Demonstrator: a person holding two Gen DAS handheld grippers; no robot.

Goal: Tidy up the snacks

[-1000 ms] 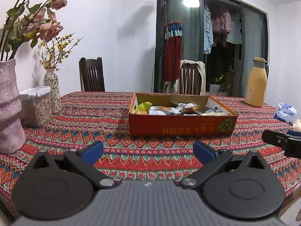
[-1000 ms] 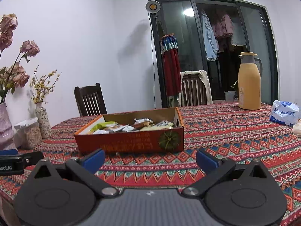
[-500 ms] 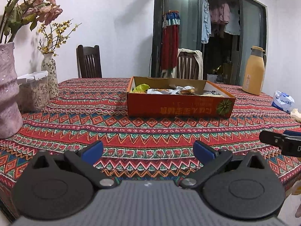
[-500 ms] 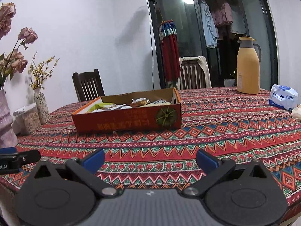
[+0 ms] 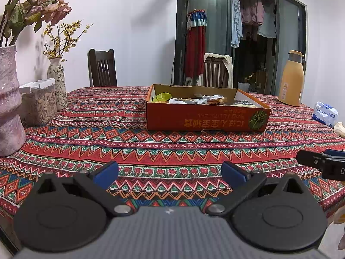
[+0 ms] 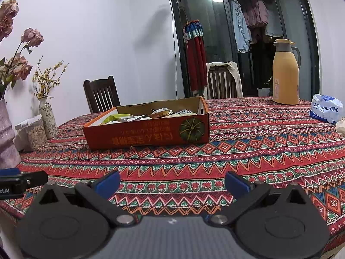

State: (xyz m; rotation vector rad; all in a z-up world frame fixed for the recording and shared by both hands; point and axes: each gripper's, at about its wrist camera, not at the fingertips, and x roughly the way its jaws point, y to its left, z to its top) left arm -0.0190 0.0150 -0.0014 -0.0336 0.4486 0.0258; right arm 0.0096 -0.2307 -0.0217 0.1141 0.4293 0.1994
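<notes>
From the left wrist, hovering spread wide and empty as the left gripper (image 5: 170,171), facing the snack box (image 5: 207,116) mid-table — wrappers half hidden behind its wall; from the right wrist, gaping equally, holding nothing, as the right gripper (image 6: 172,182) — box (image 6: 148,132) sitting ahead-left, contents indistinct.
</notes>
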